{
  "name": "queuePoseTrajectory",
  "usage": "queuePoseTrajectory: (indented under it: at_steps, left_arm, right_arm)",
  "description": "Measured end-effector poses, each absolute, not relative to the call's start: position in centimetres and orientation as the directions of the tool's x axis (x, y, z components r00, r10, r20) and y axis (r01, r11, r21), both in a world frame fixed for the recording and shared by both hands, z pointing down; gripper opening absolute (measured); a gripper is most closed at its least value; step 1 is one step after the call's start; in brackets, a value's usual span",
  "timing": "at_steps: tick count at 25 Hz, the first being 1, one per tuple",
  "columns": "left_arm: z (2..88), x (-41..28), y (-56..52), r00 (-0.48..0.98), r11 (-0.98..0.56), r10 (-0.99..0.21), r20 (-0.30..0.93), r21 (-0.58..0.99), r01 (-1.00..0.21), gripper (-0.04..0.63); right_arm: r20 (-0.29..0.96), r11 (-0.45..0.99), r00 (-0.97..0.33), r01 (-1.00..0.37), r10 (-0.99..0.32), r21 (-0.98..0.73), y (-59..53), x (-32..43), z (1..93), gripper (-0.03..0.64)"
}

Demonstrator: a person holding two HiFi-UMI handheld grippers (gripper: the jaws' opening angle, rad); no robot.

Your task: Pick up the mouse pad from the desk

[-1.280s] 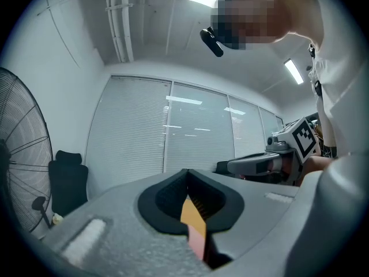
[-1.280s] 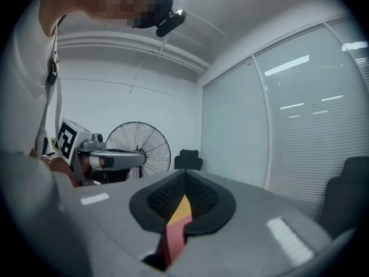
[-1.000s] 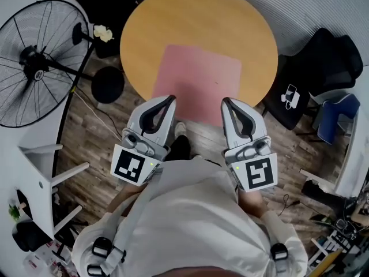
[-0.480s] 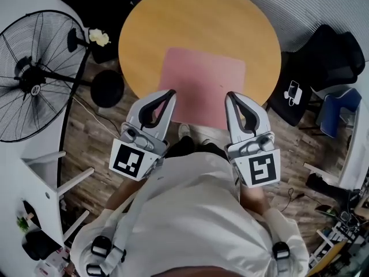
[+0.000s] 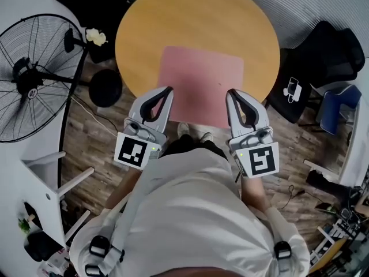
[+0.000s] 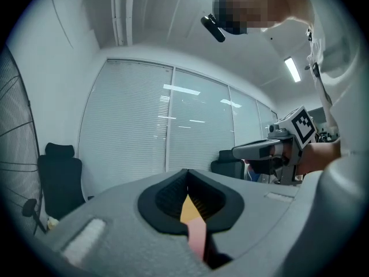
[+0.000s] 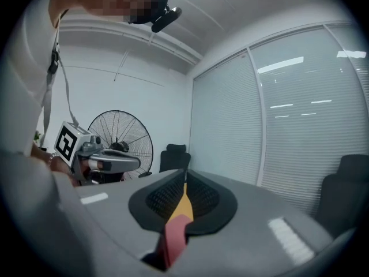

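Desk (image 5: 190, 22) bears mouse pad (image 5: 199, 79); left claw (image 5: 168, 89) and right claw (image 5: 230, 92) closed, empty

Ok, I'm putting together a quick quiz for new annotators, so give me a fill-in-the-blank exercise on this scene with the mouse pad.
The mouse pad lying on the table is ___ in colour.
The wooden table under it has a ___ top.
The left gripper and the right gripper, both at the pad's near edge, have their jaws ___.
Missing words: pink; round; shut.
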State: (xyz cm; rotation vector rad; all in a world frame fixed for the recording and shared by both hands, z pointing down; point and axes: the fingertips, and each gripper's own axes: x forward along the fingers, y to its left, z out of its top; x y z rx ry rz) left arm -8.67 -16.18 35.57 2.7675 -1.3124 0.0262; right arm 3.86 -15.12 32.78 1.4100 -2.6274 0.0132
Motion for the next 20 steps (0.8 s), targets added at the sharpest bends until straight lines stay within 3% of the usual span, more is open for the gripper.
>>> queuePoseTrajectory:
  at_steps: [10, 20]
  left_arm:
    - [47.0, -9.6, -16.4, 0.609, -0.614, -0.757, 0.234, 0.064, -0.787, 0.064]
    - [62.0, -13.3, -14.9, 0.527, -0.554, -0.715, 0.459, 0.089, -0.828, 0.073]
  right_arm:
    - [0.331, 0.531, -0.502, -0.847, -0.799, -0.003, -15.3, 7.8, 44.8, 0.058]
    - [0.562, 0.485, -0.416, -0.874, -0.715, -0.029, -13.3, 12.2, 60.0, 0.071]
